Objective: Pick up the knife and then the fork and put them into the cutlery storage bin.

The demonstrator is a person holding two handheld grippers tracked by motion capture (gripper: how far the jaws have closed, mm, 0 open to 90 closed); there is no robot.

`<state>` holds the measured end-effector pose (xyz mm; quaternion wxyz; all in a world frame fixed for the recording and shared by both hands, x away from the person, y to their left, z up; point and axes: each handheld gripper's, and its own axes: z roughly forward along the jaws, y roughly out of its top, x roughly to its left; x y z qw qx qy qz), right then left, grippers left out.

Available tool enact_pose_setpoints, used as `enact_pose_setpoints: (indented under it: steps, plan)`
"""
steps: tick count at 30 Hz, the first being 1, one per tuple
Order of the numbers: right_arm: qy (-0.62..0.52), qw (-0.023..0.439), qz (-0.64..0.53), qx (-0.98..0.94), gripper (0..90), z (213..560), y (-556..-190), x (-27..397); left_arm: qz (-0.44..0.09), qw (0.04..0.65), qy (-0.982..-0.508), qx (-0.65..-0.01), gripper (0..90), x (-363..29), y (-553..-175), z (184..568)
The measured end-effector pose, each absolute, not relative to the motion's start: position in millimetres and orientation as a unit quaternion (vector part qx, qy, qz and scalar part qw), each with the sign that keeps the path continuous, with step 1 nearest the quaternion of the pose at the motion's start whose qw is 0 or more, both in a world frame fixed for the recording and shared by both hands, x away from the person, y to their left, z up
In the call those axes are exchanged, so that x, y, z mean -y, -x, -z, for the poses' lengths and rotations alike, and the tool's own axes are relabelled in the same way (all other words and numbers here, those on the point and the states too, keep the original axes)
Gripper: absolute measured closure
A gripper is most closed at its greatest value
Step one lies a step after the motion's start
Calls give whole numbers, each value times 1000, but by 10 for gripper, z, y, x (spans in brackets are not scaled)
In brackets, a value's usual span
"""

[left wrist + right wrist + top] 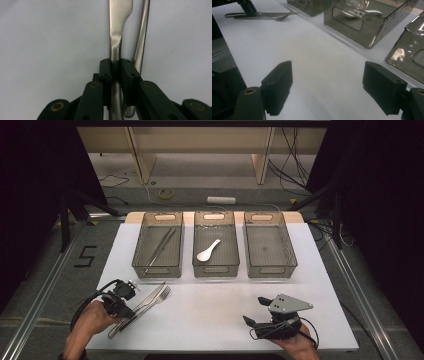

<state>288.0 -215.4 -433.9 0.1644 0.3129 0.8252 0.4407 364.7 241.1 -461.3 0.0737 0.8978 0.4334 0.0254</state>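
Where the white worktop [220,315] nears its front left corner, the left gripper [115,75] has its fingers [105,71] pinched on the handle of a table knife [116,37], which lies flat with a fork [141,47] just beside it. The right gripper [327,82] rests at the front right with its fingers [278,83] spread wide over bare surface. Behind stand three grey bins [270,270], the middle one holding a white spoon [207,251].

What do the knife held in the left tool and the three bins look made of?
Knife: apparently polished steel, with a bright, mirror-like silver sheen. Bins: likely smoky translucent plastic; the tongs and white spoon show through the walls, which glint glossily.
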Motion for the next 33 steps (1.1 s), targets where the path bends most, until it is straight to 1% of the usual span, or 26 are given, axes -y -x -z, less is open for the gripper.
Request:
enact_pose_setpoints:
  steps: [7, 14, 16, 24, 26, 33]
  plan:
    - [-314, 166, -442, -824, 250, 4335, -2879, 2171, -31, 78, -893, -443, 796, -2470, -3647, 4582]
    - [-314, 165, -441, -824, 251, 4337, -2877, 2167, -23, 90, -890, -447, 797, -2524, -3622, 4524]
    - [-313, 165, -441, -825, 250, 4337, -2878, 2165, -20, 85, -891, -446, 797, -2511, -3615, 4500]
    - [-314, 166, -442, -824, 250, 4339, -2881, 2170, -25, 100, -894, -437, 797, -2450, -3578, 4361]
    - [-314, 165, -441, -824, 250, 4338, -2879, 2169, -19, 100, -897, -430, 797, -2426, -3566, 4333]
    - [-315, 164, -442, -824, 250, 4336, -2877, 2166, -13, 126, -902, -413, 796, -2269, -3516, 4204]
